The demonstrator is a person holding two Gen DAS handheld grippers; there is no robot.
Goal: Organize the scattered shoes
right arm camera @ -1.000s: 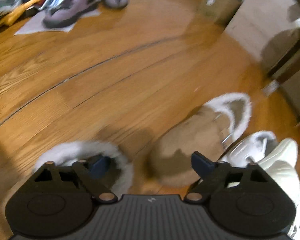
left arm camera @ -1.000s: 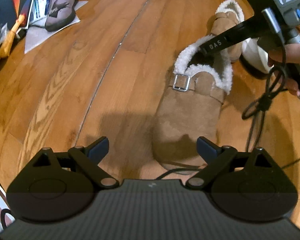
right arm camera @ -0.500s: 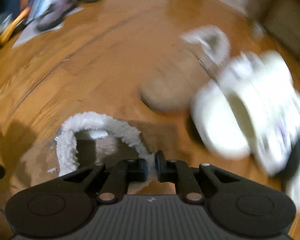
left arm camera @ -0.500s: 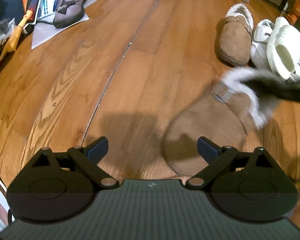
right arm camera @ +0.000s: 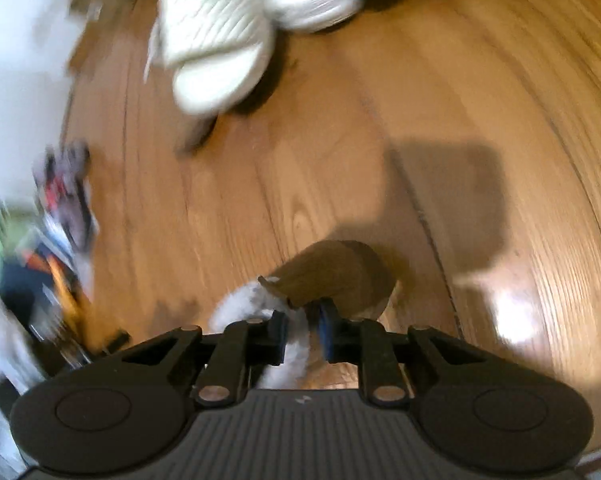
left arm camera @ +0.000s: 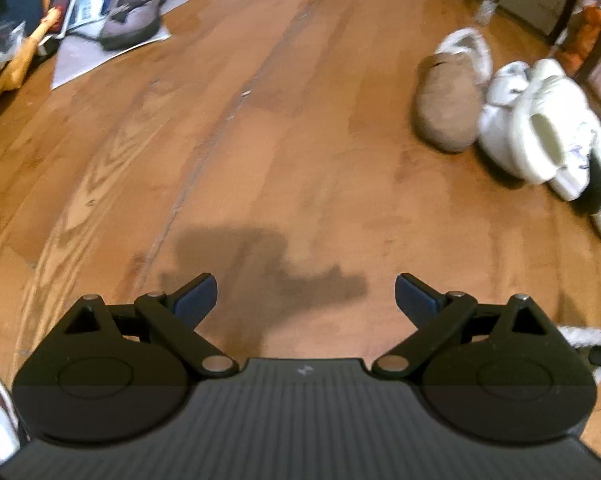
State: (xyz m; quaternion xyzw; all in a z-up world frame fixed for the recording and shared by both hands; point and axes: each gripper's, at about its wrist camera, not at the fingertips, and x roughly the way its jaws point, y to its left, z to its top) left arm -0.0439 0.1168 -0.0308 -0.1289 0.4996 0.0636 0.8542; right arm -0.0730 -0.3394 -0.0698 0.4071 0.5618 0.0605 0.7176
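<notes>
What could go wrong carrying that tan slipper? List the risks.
1. The right gripper pinches only the fleece lining at the collar of the tan slipper, whose body hangs free. The fleece could slip out mid-swing.
2. The white sneakers lie jumbled close to the other tan slipper, so setting the pair together may knock them.
3. The left gripper is open and empty, so nothing supports the slipper if it drops.

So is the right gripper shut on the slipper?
Yes: the right gripper is shut on the slipper's fleece collar, and the slipper hangs off the floor.
</notes>
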